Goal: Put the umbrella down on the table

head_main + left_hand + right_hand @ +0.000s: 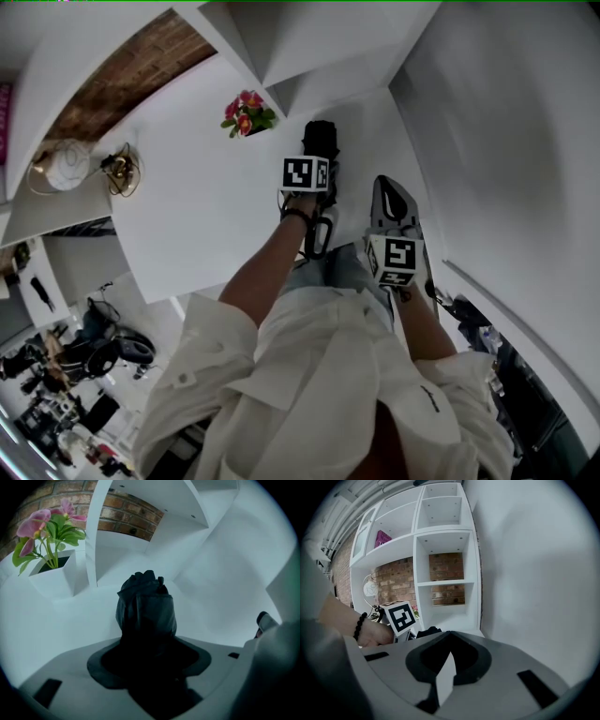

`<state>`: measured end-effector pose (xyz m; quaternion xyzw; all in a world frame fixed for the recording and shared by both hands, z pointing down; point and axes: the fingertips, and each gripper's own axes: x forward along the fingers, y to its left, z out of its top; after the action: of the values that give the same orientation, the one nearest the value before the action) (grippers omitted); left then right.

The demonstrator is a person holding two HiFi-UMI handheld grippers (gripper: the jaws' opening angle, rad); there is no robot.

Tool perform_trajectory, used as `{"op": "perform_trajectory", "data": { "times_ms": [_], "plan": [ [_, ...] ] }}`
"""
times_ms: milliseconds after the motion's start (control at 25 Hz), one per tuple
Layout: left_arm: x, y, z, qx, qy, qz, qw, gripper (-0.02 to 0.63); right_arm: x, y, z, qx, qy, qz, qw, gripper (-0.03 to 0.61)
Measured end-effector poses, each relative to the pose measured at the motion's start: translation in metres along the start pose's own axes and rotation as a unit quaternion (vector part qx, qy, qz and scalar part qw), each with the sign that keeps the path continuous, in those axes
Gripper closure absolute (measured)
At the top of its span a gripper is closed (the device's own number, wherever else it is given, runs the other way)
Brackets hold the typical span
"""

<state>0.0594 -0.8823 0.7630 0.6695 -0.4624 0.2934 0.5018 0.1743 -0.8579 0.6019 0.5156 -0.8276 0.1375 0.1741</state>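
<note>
A folded black umbrella (321, 139) (146, 606) rests on the white table (206, 206) near its far right corner, pointing away from me. My left gripper (319, 157) (147, 660) points steeply down over its near end. The jaws stand wide and open, with the umbrella between them, and its handle end is hidden in their dark recess. My right gripper (386, 187) (445, 667) hangs to the right of the left one, its jaws closed to a point with nothing in them. In the right gripper view the umbrella (426, 631) shows as a dark lump beside the left gripper's marker cube (401, 616).
A white pot of pink flowers (247, 112) (47, 531) stands left of the umbrella. A wire ornament (120, 169) and a round white lamp (66, 164) sit at the table's left. White shelves (440, 564) rise behind, and a white wall (506, 141) closes the right side.
</note>
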Motion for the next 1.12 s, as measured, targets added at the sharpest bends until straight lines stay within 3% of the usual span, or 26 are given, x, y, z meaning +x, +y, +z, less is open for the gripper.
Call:
{"op": "perform_trajectory", "data": {
  "times_ms": [440,720,960,1120],
  "plan": [
    [-0.007,0.001,0.003,-0.005,-0.011,-0.008,0.9999,0.297,-0.009,-0.004,0.008,-0.002,-0.007,-0.012,1.000,0.560],
    [-0.063,-0.001,0.026,0.001,-0.086,-0.032,0.9958,0.293,-0.027,-0.014,0.032,-0.006,-0.030,-0.029,0.999,0.560],
    [-0.152,-0.013,0.052,0.001,-0.200,-0.073,0.9770,0.295,-0.057,-0.027,0.069,-0.001,-0.065,-0.059,0.996,0.560],
    [-0.224,-0.020,0.074,0.026,-0.287,-0.091,0.9532,0.312,-0.085,-0.036,0.102,0.001,-0.099,-0.078,0.992,0.560]
  ]
}}
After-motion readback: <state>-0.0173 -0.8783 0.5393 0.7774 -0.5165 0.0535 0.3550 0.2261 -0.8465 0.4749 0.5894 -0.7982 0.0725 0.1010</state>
